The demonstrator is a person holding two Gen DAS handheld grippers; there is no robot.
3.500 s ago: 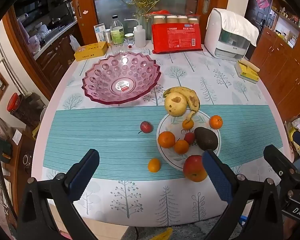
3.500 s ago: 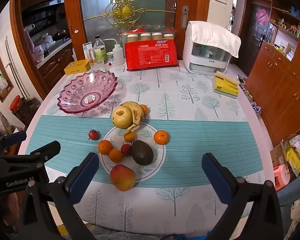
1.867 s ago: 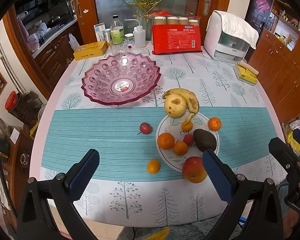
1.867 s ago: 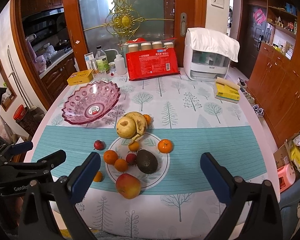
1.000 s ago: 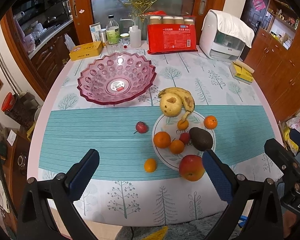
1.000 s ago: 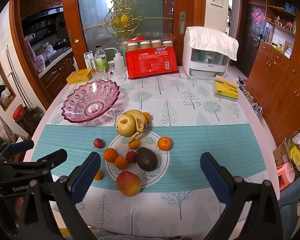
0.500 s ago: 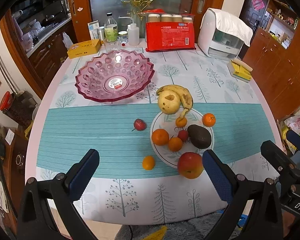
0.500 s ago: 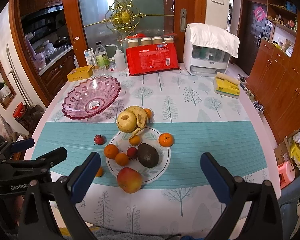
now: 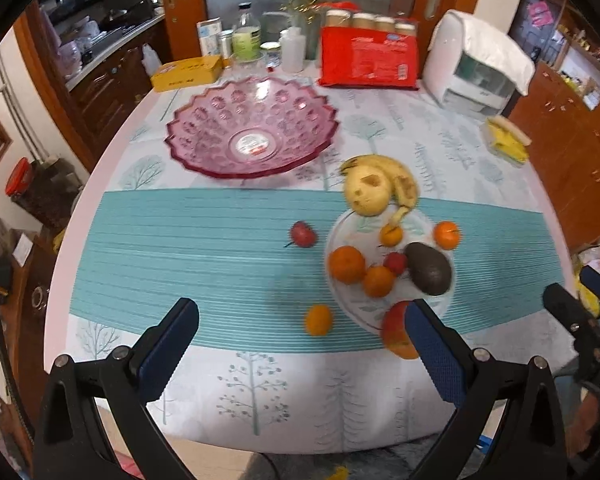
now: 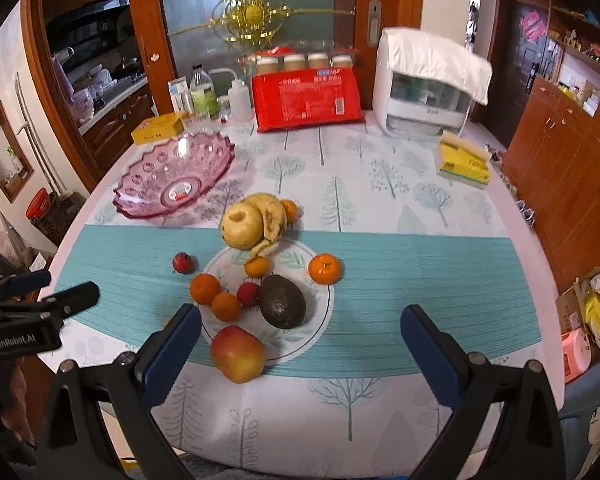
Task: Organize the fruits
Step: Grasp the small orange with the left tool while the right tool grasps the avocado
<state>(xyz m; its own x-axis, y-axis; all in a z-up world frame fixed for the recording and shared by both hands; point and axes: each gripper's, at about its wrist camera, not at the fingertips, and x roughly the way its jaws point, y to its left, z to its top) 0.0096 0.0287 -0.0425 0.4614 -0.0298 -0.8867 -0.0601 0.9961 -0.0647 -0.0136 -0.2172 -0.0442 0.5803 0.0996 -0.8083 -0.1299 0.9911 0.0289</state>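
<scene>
On the surface [image 10: 380,208]: a cloth with tree print and a teal striped band covers it; all the fruits lie here.
Pink bowl [image 9: 252,126]: stands at the far left side of the surface, with nothing inside except a sticker at the bottom.
White plate [image 10: 320,320]: lies on the teal band, to the right of and nearer than the pink bowl.
Avocado [image 10: 282,301]: rests on the plate, touching a small red fruit [image 10: 248,294] on its left.
Oranges: two [image 10: 205,289] [image 10: 225,306] lie side by side at the left edge of the plate; one small [image 10: 257,267] lies under the banana tip; one [image 10: 325,268] sits at the right rim.
Pear [image 10: 243,226] and banana [image 10: 274,210]: lie together at the far edge of the plate, touching each other; another orange [image 10: 289,210] is just behind them.
Apple [image 10: 238,354]: lies at the near rim of the plate.
Loose fruits: a red one [image 9: 303,234] is on the band left of the plate; a small orange [image 9: 318,320] is on the band, near the front-left of the plate.
Left gripper [image 9: 300,346]: hovers above the near edge of the surface; its jaws are released wide and hold nothing.
Right gripper [image 10: 300,346]: hovers above the near edge too; jaws spread wide and empty, the apple between them in the view but not touched.
Back of the surface: a red package [image 10: 306,96], a white appliance [image 10: 424,88], bottles and a yellow box [image 10: 158,128].
</scene>
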